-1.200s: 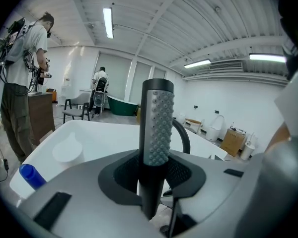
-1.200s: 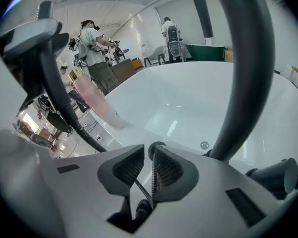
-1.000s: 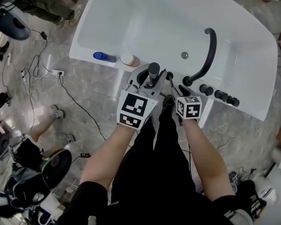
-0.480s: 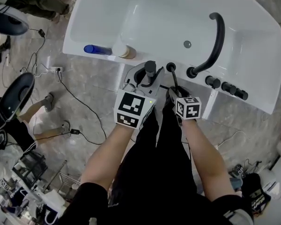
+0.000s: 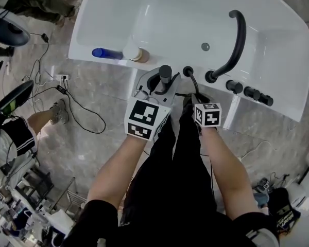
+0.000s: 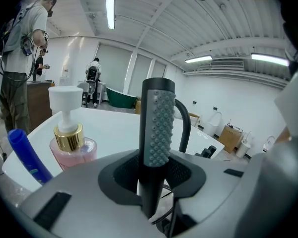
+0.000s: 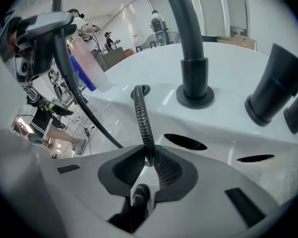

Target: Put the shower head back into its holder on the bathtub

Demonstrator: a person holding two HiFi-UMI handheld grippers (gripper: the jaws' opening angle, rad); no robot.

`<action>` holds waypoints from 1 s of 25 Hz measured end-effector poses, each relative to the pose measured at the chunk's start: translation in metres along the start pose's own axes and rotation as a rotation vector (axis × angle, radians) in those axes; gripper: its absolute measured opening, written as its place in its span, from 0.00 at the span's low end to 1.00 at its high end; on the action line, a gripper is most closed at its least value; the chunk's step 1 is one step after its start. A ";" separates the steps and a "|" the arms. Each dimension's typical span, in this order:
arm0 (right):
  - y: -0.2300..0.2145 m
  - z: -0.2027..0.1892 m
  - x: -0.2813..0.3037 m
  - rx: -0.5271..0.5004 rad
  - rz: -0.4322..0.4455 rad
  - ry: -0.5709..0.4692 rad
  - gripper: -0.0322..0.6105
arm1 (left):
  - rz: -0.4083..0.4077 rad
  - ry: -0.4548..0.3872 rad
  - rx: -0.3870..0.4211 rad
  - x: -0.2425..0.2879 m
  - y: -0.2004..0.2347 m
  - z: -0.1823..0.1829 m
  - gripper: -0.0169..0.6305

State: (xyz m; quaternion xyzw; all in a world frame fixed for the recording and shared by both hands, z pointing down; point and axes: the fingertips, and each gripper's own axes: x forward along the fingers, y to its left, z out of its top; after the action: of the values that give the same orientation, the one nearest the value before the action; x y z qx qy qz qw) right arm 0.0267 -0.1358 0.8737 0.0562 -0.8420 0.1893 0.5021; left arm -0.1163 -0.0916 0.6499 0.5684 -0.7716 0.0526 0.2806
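two grips are on: the left gripper has its fingers clamped on the black stick-shaped shower head with a grey nubbed face. it is held just beside the round black holder socket in the white bathtub rim, not yet seated. the right gripper has just been closing, and its fingers now pinch the ribbed dark hose. the next move probably calls for feeding the hose down and lowering the head into the socket.
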 end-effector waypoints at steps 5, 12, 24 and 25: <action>0.005 0.035 -0.031 0.011 0.006 -0.054 0.16 | -0.003 -0.020 0.015 -0.012 -0.006 0.027 0.22; 0.024 0.081 -0.051 -0.010 0.056 -0.031 0.16 | -0.001 -0.073 0.035 -0.028 -0.017 0.082 0.22; 0.042 0.126 -0.086 -0.021 0.057 -0.056 0.17 | 0.035 -0.142 0.068 -0.064 -0.023 0.141 0.22; 0.041 0.125 -0.094 -0.007 0.056 -0.066 0.17 | 0.036 -0.148 0.069 -0.069 -0.024 0.146 0.22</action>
State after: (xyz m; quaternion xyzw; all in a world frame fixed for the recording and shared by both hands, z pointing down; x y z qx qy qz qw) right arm -0.0418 -0.1541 0.7282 0.0372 -0.8599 0.1984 0.4688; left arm -0.1352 -0.1003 0.4880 0.5662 -0.7980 0.0421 0.2019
